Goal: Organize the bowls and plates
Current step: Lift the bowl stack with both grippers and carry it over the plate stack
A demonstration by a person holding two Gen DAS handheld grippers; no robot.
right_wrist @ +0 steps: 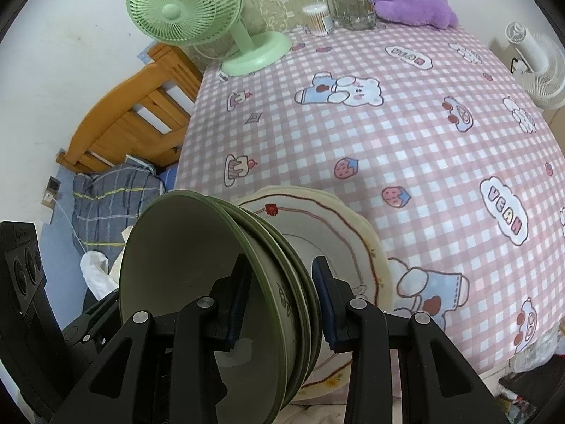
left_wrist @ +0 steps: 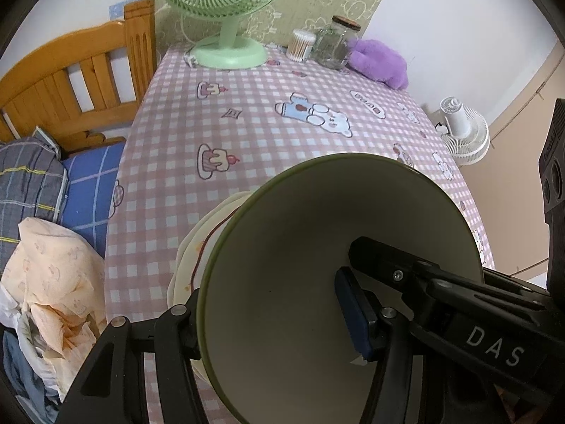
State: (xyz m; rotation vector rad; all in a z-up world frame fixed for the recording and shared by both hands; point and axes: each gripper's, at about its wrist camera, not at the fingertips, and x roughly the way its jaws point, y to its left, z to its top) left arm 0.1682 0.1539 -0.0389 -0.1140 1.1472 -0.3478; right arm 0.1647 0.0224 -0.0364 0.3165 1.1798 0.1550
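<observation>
The table (right_wrist: 406, 130) in its pink checked cloth carries a green fan (right_wrist: 197, 14) at the far edge, well away from the crockery. At the near edge, opposite the fan, the left gripper (left_wrist: 268, 314) and right gripper (right_wrist: 280, 304) both pinch a tilted stack of green bowls (right_wrist: 197, 268) and cream plates (right_wrist: 356, 243), each with one finger inside the top bowl. Tilted like this, the nested pieces could slide apart, or the plates could slip out and over the table edge.
</observation>
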